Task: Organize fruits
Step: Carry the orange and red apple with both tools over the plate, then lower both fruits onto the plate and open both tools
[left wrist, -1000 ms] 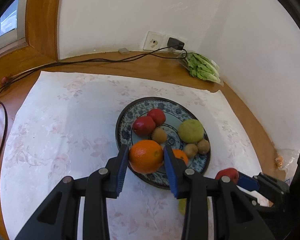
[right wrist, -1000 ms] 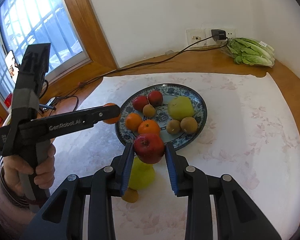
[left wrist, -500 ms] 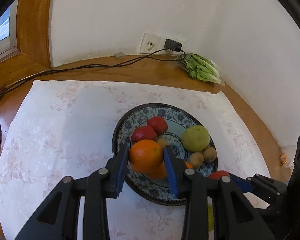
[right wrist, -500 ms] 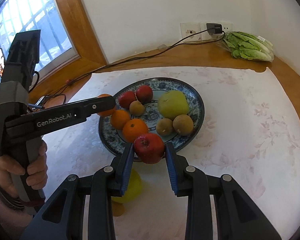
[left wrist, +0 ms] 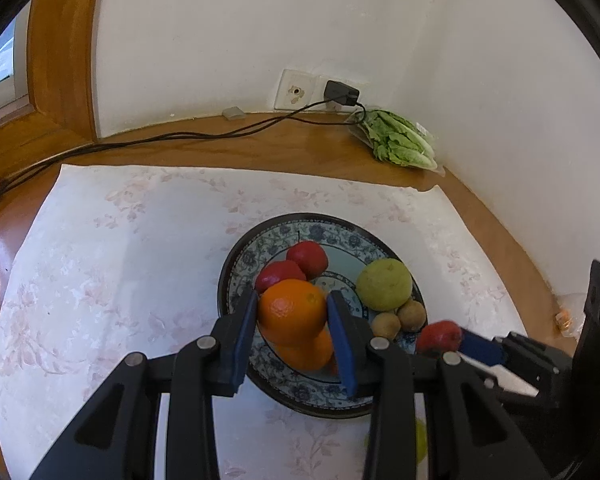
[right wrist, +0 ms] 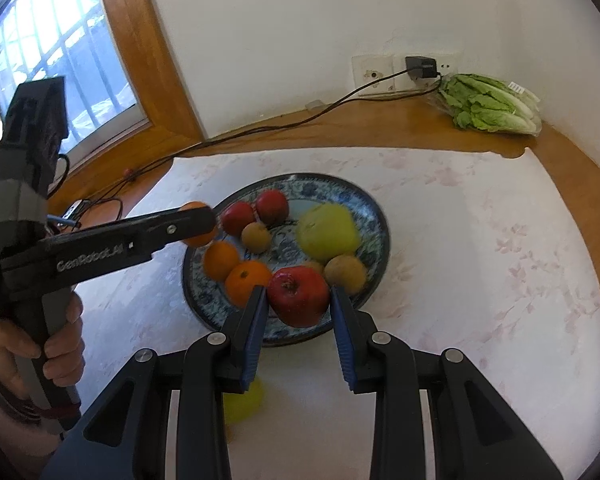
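We hold an orange (left wrist: 292, 312) pinched in our left tongs (left wrist: 293, 334) above the near-left part of the plate (right wrist: 374, 216), and a red apple (right wrist: 299, 296) pinched in our right tongs (right wrist: 299, 330) over the plate's near rim. Neither fruit rests on the plate yet, as far as we can judge.

The plate already carries two red apples, two oranges, a big green pear (right wrist: 328, 232) and a few small brown kiwis, so most of the sorting looks done. Left are these two fruits and a yellow-green fruit (right wrist: 242, 402) lying on the cloth (right wrist: 500, 280) near the plate's front edge, half hidden by our right tongs.

The plate is glazed, round, with a blue flower pattern. The orange is dimpled, the apple smooth and shiny, the kiwis dull. The cloth is pale and floral over a wooden table (left wrist: 220, 152).
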The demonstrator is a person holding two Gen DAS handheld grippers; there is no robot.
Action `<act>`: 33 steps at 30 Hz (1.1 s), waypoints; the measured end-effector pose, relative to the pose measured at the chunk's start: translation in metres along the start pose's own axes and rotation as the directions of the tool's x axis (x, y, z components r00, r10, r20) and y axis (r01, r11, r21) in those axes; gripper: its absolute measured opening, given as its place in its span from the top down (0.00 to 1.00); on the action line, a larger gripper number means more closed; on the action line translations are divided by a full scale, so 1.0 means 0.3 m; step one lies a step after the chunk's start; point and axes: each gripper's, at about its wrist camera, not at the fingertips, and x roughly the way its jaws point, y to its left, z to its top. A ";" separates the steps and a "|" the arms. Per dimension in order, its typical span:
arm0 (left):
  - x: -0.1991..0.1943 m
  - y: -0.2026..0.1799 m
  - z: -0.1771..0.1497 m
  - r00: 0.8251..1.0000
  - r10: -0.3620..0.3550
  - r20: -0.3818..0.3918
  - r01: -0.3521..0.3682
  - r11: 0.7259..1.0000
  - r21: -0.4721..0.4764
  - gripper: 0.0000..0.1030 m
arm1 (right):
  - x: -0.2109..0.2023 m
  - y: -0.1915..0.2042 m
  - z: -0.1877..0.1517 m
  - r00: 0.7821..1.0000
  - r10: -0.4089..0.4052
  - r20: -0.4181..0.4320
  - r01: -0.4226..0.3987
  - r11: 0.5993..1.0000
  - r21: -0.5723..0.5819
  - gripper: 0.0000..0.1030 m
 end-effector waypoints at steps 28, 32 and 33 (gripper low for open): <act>0.119 0.008 0.042 0.999 0.015 -0.051 -0.017 0.999 -0.044 0.64 | 0.251 -0.050 0.236 0.996 -0.039 -0.082 0.037 0.999 -0.027 0.68; 0.145 0.014 0.031 0.997 0.013 -0.073 -0.017 0.999 -0.052 0.64 | 0.281 -0.052 0.231 0.994 -0.040 -0.103 0.037 0.999 -0.029 0.68; 0.149 0.014 0.027 0.997 0.012 -0.075 -0.016 0.999 -0.052 0.64 | 0.283 -0.053 0.228 0.994 -0.035 -0.103 0.032 0.999 -0.028 0.68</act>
